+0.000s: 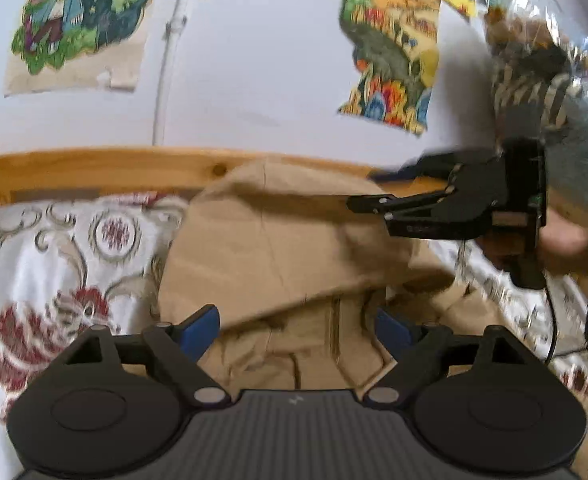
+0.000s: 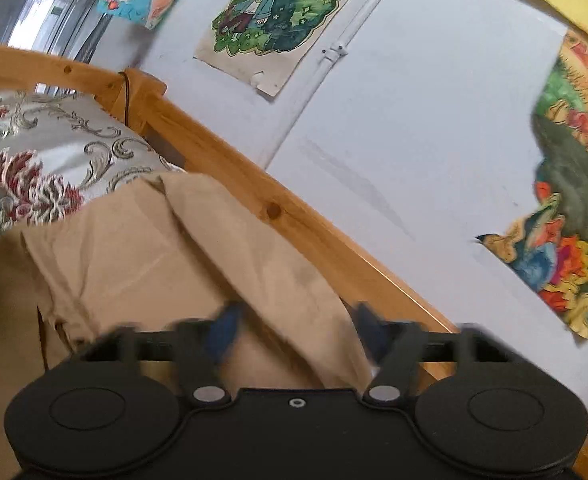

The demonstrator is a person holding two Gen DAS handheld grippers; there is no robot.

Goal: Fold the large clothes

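Note:
A large tan garment (image 1: pixel 278 240) lies partly folded on a patterned bedspread (image 1: pixel 54 248). My left gripper (image 1: pixel 298 324) is open, its blue-padded fingers (image 1: pixel 202 324) just above the garment's lower layers. My right gripper (image 1: pixel 368 196) shows in the left wrist view at the right, hovering over the garment's far edge. In the right wrist view the garment (image 2: pixel 154 248) has a fold running toward my right gripper (image 2: pixel 298 324), which is open with the fold between its blurred fingers (image 2: pixel 224 326).
A wooden bed rail (image 1: pixel 106 168) runs along the far side, also in the right wrist view (image 2: pixel 294 216). Behind it is a white wall with colourful posters (image 1: pixel 390 48). A cable (image 1: pixel 552 320) trails from the right gripper.

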